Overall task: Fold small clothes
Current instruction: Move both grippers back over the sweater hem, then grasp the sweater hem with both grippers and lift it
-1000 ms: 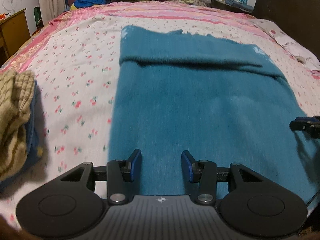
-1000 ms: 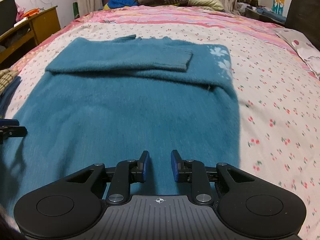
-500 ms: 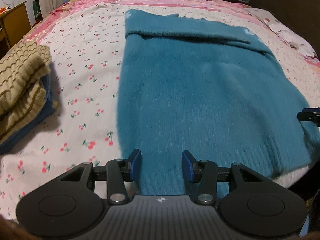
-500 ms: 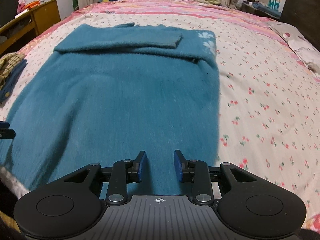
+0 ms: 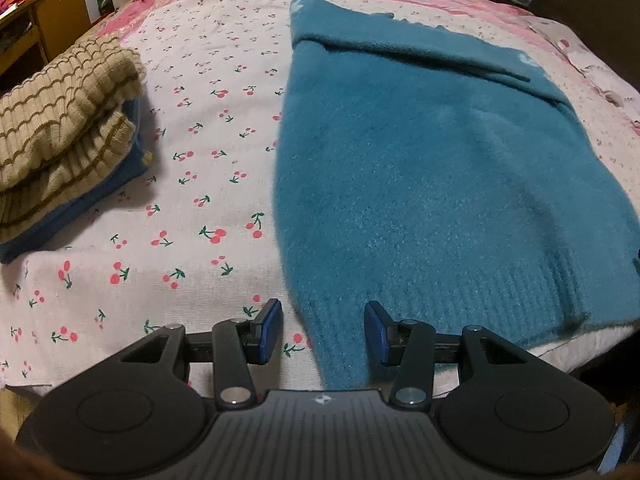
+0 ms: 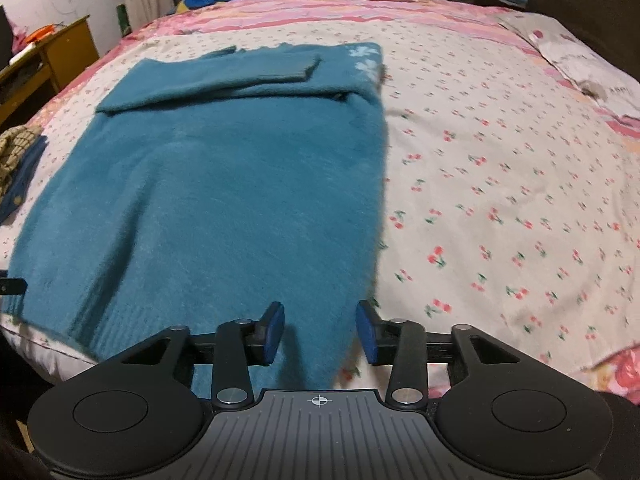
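Your left tool (image 5: 323, 330) stood with its blue pads parted wide and nothing between them but air; the near left corner of the teal sweater (image 5: 432, 184) ran straight into the gap, its ribbed hem lying just ahead of and partly under the fingertips. Your right tool (image 6: 320, 330) was likewise spread and gripped nothing, and the sweater's near right corner passed between its pads in the same manner. Each tool therefore faced its own corner of the hem, neither being nearer than the other. From the tools outward, the sweater lay flat on the cherry-print bed sheet (image 5: 192, 200), its long axis running directly away from you, hem nearest and shoulders farthest. Across the far end a sleeve (image 6: 224, 74) lay folded over the body, beside a white flower pattern (image 6: 366, 62) at the far right shoulder. The hem rested at the very edge of the bed, so both corners were probably within reach without any sideways shift. The likely next move was to close on both corners and carry the hem forward along that long axis toward the shoulders. To your left, well apart from the sweater, a stack of folded knitwear (image 5: 60, 128) sat on the sheet.
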A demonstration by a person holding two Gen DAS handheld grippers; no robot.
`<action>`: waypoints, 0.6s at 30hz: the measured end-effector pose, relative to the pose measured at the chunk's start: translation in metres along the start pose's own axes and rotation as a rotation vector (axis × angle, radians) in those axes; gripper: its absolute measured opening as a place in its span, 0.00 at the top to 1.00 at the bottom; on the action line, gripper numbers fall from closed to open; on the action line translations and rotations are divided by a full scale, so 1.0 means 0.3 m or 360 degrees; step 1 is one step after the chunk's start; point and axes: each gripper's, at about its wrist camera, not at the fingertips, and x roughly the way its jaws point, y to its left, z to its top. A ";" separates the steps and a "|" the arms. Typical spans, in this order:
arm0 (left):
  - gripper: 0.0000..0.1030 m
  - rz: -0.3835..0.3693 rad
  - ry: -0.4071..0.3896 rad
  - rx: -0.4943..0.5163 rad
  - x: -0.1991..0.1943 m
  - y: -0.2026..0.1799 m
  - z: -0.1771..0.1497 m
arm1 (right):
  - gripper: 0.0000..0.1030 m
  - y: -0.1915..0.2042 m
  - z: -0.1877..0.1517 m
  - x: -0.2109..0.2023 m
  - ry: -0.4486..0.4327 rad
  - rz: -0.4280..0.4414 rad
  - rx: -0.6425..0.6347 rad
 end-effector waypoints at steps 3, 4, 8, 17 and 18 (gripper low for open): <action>0.50 -0.0041 0.0000 -0.0020 0.004 -0.003 0.006 | 0.62 -0.004 -0.003 0.011 0.0038 -0.0010 0.0013; 0.50 -0.0060 0.0001 -0.0029 0.005 -0.004 0.008 | 0.62 0.000 -0.004 0.016 0.0055 -0.0014 0.0007; 0.48 -0.0103 0.0012 -0.0048 0.014 -0.007 0.013 | 0.62 0.003 -0.006 0.037 0.0132 0.0007 -0.0004; 0.70 -0.0165 -0.0007 -0.0090 0.008 0.001 0.026 | 0.77 -0.027 -0.010 0.067 0.0204 0.0144 0.0108; 0.80 -0.0172 -0.0015 -0.0114 0.000 0.012 0.030 | 0.82 -0.031 -0.008 0.055 0.0190 0.0160 0.0119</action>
